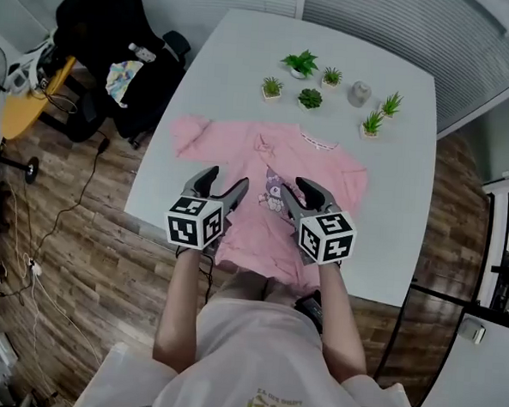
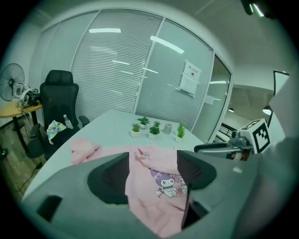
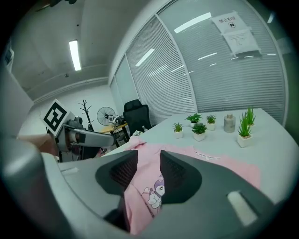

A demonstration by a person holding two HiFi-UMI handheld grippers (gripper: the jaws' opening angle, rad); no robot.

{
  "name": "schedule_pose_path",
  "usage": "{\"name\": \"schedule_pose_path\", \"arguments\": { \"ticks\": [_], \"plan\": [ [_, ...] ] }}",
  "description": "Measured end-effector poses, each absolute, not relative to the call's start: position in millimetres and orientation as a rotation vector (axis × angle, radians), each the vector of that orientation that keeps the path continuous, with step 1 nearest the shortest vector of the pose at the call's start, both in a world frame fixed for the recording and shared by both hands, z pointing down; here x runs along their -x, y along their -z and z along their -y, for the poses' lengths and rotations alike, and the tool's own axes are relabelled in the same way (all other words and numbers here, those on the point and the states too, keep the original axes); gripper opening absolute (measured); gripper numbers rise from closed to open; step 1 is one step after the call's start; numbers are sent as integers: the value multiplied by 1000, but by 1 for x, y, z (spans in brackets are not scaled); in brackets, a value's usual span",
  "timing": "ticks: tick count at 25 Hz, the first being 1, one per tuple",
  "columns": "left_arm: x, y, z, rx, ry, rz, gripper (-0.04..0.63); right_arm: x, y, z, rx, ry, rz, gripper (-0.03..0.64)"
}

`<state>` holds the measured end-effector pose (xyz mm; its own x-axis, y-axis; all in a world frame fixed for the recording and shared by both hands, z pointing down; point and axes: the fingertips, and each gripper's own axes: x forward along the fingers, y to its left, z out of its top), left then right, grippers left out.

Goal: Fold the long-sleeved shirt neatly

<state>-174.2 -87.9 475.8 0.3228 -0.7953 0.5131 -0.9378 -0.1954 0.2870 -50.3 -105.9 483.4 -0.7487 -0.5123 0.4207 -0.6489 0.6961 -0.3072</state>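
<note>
Item: pink long-sleeved fabric shirt with cartoon print [image 1: 248,168], spread on white tabletop [image 1: 237,68].
- Grippers: your left gripper [image 1: 227,179] wide, right gripper [image 1: 298,188] narrower; both empty over the shirt's lower half.
- Risk: bunched sleeve [image 1: 187,134] at the shirt's left may fold crooked.
- Obstacles: small potted green plants [image 1: 311,97] and grey jar [image 1: 358,94], just beyond the shirt's collar.

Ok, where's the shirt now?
In the head view, the pink shirt lies spread at the near edge of the white table, centred, potted plants beyond it.
</note>
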Motion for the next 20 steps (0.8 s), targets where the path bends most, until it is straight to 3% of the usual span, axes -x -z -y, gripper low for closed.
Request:
{"name": "schedule_pose_path", "arguments": {
  "ticks": [20],
  "plan": [
    [245,-456,73,-2012,-355,1673,319,61,-455,77,-973,-609,2624,164]
  ]
}}
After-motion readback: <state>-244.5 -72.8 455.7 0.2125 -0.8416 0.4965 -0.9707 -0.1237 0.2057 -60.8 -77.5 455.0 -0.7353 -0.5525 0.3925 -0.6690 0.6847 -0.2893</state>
